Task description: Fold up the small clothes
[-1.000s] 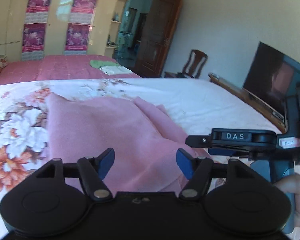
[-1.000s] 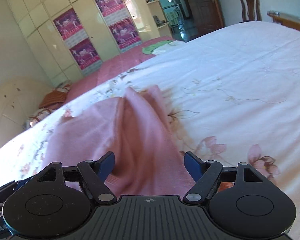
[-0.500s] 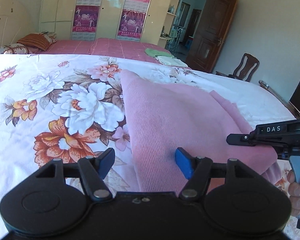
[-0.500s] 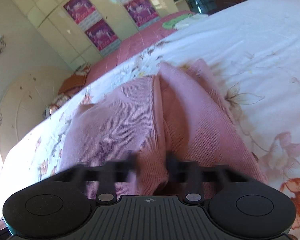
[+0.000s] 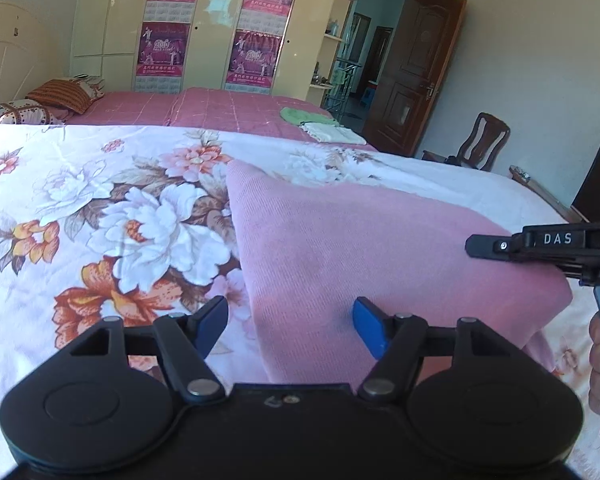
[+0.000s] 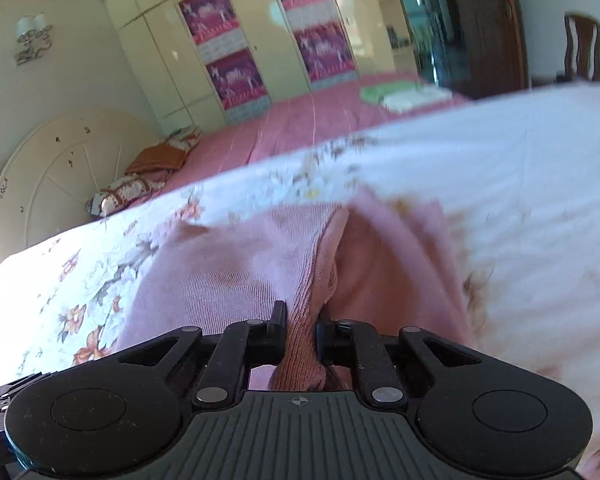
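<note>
On the floral bedspread (image 5: 100, 208), right gripper (image 6: 300, 338), jaws just closing, clamps pink garment (image 5: 360, 248); left gripper (image 5: 290, 320) spread, straddling its near left edge.

Blurred bedspread (image 6: 520, 184) beyond garment (image 6: 228, 272)

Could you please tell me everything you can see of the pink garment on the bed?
The pink garment is a soft, finely ribbed knit, lying partly folded on the floral bedsheet. The right gripper has just been closing and now pinches a bunched fold of it. The open left gripper straddles its near left edge without gripping.
</note>
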A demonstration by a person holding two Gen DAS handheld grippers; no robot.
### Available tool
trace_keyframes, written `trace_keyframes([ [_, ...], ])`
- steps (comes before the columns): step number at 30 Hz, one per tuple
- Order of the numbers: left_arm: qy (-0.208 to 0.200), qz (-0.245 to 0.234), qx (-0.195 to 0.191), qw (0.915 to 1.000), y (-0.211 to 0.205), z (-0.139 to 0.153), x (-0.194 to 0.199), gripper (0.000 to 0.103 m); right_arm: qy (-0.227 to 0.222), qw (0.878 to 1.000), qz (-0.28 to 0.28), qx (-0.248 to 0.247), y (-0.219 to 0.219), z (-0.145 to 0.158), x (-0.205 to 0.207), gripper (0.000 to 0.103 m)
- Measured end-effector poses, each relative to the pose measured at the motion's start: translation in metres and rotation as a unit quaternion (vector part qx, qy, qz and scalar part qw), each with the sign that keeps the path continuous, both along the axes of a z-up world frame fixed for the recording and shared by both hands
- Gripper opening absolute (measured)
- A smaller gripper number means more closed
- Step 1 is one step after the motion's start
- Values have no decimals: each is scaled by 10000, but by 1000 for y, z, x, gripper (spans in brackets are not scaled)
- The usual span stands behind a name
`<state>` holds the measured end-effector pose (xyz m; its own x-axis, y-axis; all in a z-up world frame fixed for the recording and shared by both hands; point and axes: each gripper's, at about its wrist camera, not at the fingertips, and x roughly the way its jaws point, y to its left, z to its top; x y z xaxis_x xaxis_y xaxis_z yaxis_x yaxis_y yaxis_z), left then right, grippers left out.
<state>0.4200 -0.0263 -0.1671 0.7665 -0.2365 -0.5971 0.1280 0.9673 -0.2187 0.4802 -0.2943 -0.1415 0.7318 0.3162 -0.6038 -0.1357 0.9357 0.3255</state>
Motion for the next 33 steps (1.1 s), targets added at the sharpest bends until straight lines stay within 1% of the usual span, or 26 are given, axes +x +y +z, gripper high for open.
trace_keyframes([
  [3, -65, -144, -81, 9998, -7, 6, -3, 68, -111, 9997, -113, -196, -15, 9, -8, 12],
  [5, -32, -268, -82, 9996, -13, 5, -6, 68, -158, 9985, -257, -463, -27, 8, -16, 12],
  [6, 38, -310, -74, 9995, -16, 2, -7, 69, -61, 9981, -291, -544, -32, 3, -18, 12],
  [8, 245, -370, -30, 9990, -22, -9, -6, 69, 355, 9969, -414, -575, -42, -18, -19, 12],
  [10, 435, -395, 14, 9983, -26, -20, -7, 71, 630, 9953, -361, -645, -44, -35, -21, 12],
  [12, 529, -362, -93, 9979, -24, -25, -8, 71, 607, 9958, -380, -571, -47, -32, -25, 14],
  [13, 541, -356, -112, 9978, -23, -24, -9, 72, 604, 9966, -396, -406, -50, -28, -27, 18],
  [15, 565, -375, -102, 9976, -21, -23, -10, 72, 619, 9970, -450, -66, -61, -17, -33, 42],
  [16, 593, -383, -103, 9975, -21, -23, -10, 72, 615, 9969, -483, -28, -64, -13, -38, 45],
  [17, 631, -377, -111, 9972, -20, -23, -11, 72, 615, 9968, -502, -21, -65, -12, -44, 47],
  [18, 657, -360, -137, 9971, -19, -24, -12, 72, 649, 9967, -489, -55, -65, -13, -49, 47],
  [20, 674, -314, -197, 9970, -18, -27, -15, 72, 772, 9955, -450, -316, -60, -18, -59, 47],
  [22, 649, -298, -181, 9973, -18, -28, -17, 72, 825, 9945, -471, -445, -61, -24, -67, 46],
  [23, 634, -302, -159, 9974, -19, -28, -18, 72, 890, 9933, -543, -502, -63, -29, -71, 44],
  [24, 636, -310, -144, 9974, -20, -28, -18, 72, 994, 9918, -600, -536, -66, -35, -72, 42],
  [26, 691, -325, -156, 9970, -19, -25, -18, 70, 1065, 9915, -606, -432, -72, -40, -76, 42],
  [28, 715, -300, -293, 9966, -15, -16, -16, 66, 1075, 9914, -565, -487, -74, -33, -76, 42],
  [29, 620, -273, -319, 9972, -14, -8, -16, 64, 1005, 9919, -628, -457, -78, -26, -77, 42],
  [31, 360, -247, -306, 9986, -13, 7, -13, 64, 828, 9937, -740, -129, -86, -13, -75, 42],
  [33, 341, -306, -340, 9984, -17, 17, 3, 64, 652, 9951, -736, -15, -87, 1, -62, 42],
])
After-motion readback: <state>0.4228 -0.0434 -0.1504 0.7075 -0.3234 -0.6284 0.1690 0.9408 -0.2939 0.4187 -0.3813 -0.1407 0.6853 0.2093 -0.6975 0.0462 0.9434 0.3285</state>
